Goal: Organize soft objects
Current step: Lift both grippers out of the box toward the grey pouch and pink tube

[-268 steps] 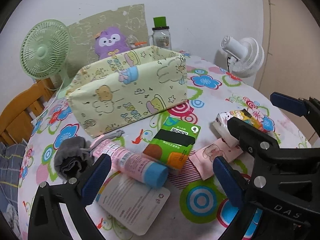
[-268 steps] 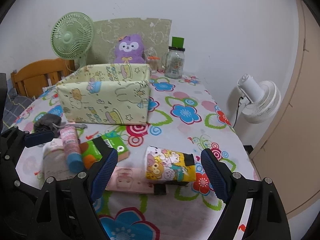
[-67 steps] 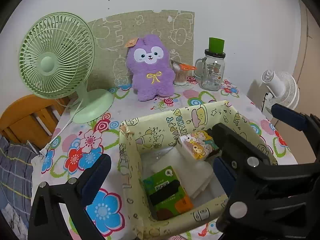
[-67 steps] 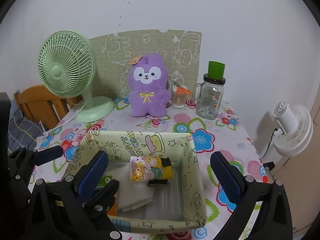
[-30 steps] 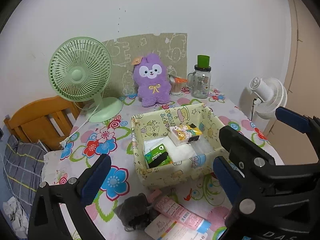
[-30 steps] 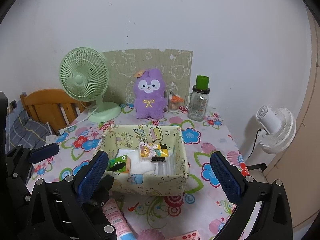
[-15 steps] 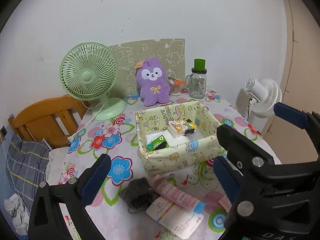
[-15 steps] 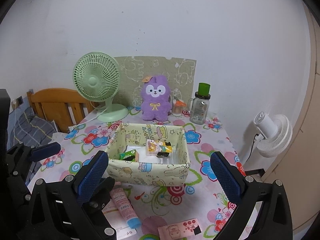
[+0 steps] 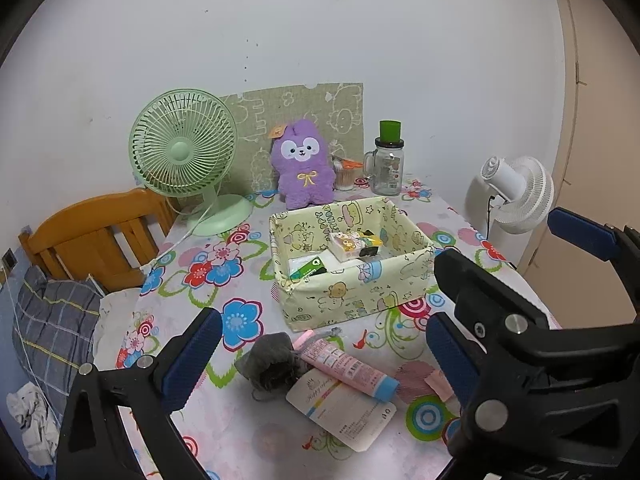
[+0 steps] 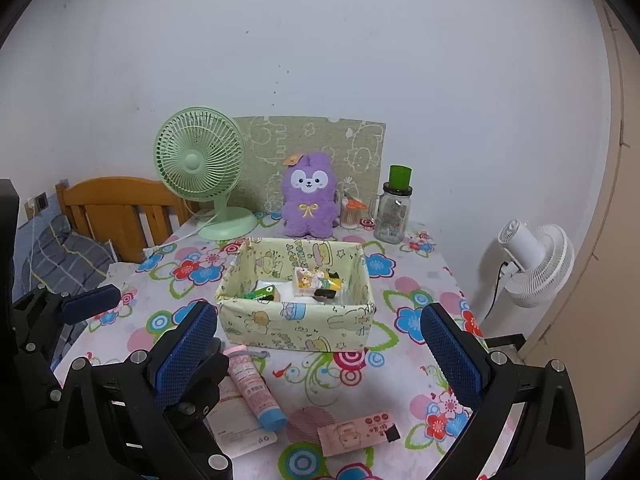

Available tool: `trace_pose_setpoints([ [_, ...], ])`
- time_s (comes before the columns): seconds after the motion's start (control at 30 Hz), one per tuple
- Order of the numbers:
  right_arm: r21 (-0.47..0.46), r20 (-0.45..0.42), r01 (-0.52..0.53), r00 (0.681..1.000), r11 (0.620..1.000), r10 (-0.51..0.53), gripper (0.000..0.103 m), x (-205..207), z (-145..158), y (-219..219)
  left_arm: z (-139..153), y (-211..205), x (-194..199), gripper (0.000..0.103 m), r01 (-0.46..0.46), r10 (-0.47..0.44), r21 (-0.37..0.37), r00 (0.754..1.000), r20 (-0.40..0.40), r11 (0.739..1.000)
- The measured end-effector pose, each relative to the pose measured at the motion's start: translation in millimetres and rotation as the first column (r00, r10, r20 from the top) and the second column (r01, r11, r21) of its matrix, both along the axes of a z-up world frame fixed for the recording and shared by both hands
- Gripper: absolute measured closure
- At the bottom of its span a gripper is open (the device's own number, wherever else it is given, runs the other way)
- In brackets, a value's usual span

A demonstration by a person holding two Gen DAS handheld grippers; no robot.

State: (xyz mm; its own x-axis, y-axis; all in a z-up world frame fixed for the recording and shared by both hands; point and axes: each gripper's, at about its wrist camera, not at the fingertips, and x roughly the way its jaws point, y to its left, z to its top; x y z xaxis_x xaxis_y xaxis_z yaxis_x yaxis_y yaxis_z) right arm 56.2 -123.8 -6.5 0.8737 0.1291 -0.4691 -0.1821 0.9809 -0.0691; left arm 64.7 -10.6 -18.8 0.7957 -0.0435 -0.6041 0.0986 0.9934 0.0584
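A pale yellow fabric box [image 9: 362, 286] [image 10: 296, 326] stands mid-table. It holds a green tissue pack [image 9: 310, 269] [image 10: 265, 293], a cartoon-print pack [image 9: 349, 245] [image 10: 311, 280] and white packets. On the table in front lie a grey pouch [image 9: 269, 364], a pink tube [image 9: 346, 366] [image 10: 254, 388], a white card [image 9: 340, 408] and a pink packet [image 10: 358, 434]. My left gripper [image 9: 320, 364] and my right gripper [image 10: 316, 356] are both open and empty, held high and back from the table.
A green fan [image 9: 184, 156], a purple plush [image 9: 303, 164] and a glass jar with a green lid [image 9: 388, 164] stand at the back. A white fan [image 9: 516, 192] stands off the right edge. A wooden chair [image 9: 96, 236] is at the left.
Both grippers have pulled back and up from the box, so more of the table shows. The two packs that lay on the table earlier now lie in the box.
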Motion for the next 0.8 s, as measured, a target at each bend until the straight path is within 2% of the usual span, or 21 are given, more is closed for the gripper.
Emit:
trace_pose_setpoints([
  [0.3,0.014,-0.015,0.006,1.0,1.0,-0.006,0.001,-7,-13,-3,-9,-3,-9,0.001,0.014,-0.014,0.001,1.0,0.001,1.0],
  [0.8,0.028,-0.048,-0.005,0.999,1.0,0.006,0.003,-3,-49,2,-43,2,-7,0.003,0.03,-0.03,-0.009,0.999,-0.016,1.0],
])
